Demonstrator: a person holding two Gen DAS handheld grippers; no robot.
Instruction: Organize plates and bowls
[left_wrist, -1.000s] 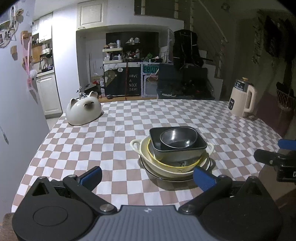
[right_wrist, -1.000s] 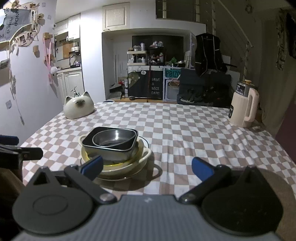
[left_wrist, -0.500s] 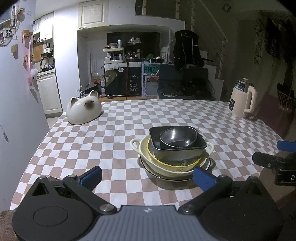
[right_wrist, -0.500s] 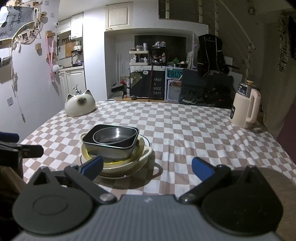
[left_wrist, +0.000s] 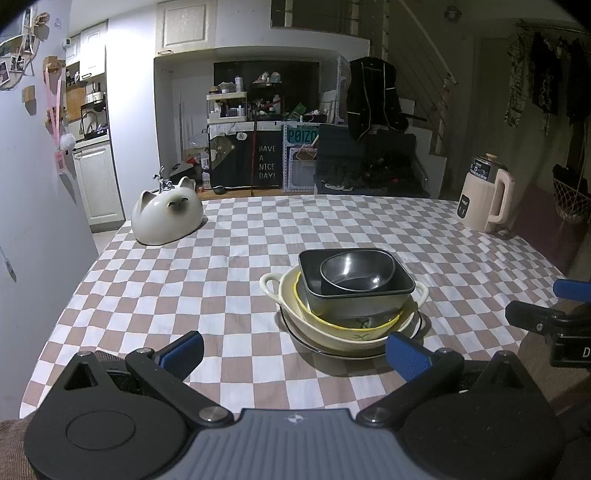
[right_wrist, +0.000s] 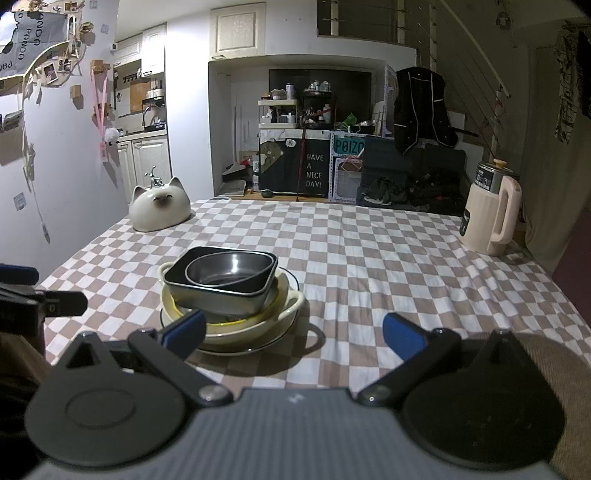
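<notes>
Left wrist view: we list one stack (left_wrist: 345, 295) on the checked cloth (left_wrist: 229, 258), near the front edge of the table and a little right of centre.

Stack, bottom to top:
- plate (left_wrist: 417, 325), dark-rimmed, flat on the cloth, widest piece and so the base.
- cream bowl (left_wrist: 332, 334) with two loop handles, seated on the plate.
- yellow bowl (left_wrist: 306, 306), nested inside the cream one; only its rim and part of its wall show.
- dark tray (left_wrist: 354, 299), rectangular, resting on the yellow bowl's rim and not sunk in, since its corners will not pass a round opening.
- steel bowl (left_wrist: 356, 273), sitting inside the tray.

We judge the nesting done: largest below, smallest on top, nothing loose beside it.

Tools:
- left gripper (left_wrist: 293, 349), fingers spread wide, empty, low at the table edge just short of the stack.
- right gripper (right_wrist: 293, 330), likewise spread and empty; the stack lies ahead and to its left, its left finger (right_wrist: 184, 328) overlapping the plate rim in view. We cannot tell whether they touch.

Both sit back from the stack, which we take as clearance.

Other items, well apart from the stack:
- cat dish (left_wrist: 166, 218), far left corner.
- kettle (left_wrist: 487, 201), far right edge.
</notes>
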